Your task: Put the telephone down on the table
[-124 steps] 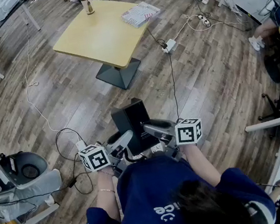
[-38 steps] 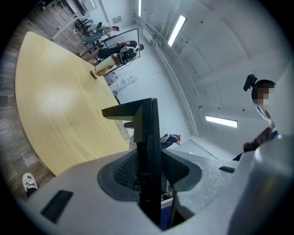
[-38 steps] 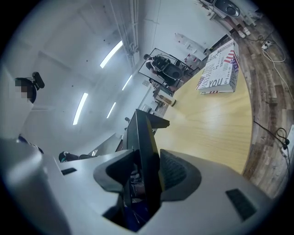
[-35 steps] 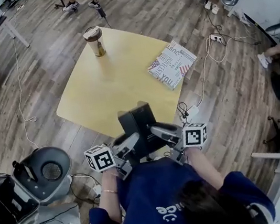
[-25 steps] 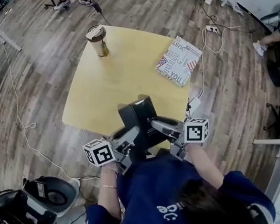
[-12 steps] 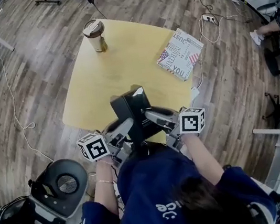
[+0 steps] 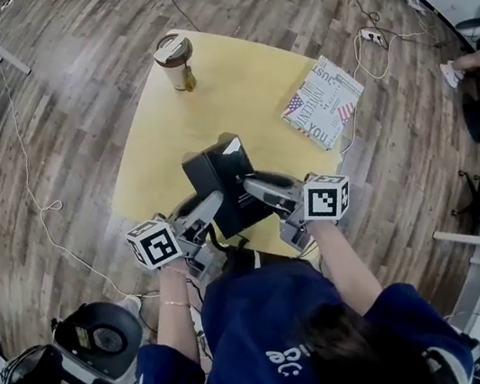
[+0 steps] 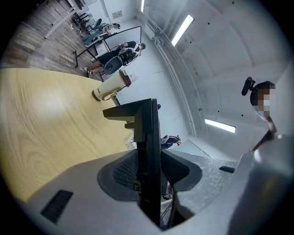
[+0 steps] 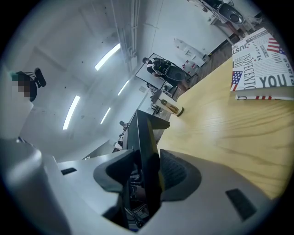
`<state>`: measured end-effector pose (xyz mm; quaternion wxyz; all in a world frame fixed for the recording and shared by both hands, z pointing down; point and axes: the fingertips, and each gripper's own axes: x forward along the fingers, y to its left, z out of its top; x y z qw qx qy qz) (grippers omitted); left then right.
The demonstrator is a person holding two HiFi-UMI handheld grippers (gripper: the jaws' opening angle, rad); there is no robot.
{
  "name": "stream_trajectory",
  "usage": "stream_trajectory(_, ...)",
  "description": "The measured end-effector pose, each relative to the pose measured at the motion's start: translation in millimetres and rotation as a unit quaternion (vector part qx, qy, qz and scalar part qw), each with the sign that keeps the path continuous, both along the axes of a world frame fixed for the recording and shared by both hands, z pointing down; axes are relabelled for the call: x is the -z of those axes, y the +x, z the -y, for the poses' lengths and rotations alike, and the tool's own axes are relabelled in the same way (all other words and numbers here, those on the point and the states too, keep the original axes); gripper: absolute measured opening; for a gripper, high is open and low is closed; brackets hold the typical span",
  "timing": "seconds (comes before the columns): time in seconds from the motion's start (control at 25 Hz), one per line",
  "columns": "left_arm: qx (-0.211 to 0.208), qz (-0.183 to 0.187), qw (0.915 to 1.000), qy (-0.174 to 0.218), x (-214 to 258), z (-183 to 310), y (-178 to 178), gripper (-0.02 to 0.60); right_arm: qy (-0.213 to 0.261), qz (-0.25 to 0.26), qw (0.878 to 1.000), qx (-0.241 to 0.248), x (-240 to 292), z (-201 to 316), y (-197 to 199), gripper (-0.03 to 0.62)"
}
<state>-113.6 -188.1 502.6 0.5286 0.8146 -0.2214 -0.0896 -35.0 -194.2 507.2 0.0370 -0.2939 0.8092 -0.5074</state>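
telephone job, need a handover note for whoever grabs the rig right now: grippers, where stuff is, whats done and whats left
Left gripper: shut on the telephone, clamping one side.
Right gripper: shut on the telephone's other side.
Telephone: black, held upright between both grippers over the near edge of the yellow table; not set down yet.
Also on the table: a lidded cup at the far corner and a book at the right edge, both well apart from the telephone.
Done: telephone is gripped and at the table.
Left: lower it onto the bare tabletop, open both grippers, draw back.
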Motion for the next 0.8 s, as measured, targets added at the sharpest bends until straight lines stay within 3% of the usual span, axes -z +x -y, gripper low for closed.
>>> stream_trajectory(0.36,0.014,0.008,0.9998,0.007,0.7,32.1,-7.6,0.158,0.007,0.003,1.0,0.012,1.1,34.3,-8.5,0.186)
stream_trajectory(0.8,0.015,0.015,0.9997,-0.012,-21.3,70.2,-19.4,0.158,-0.017,0.012,1.0,0.009,-22.4,71.7,-20.2,0.186)
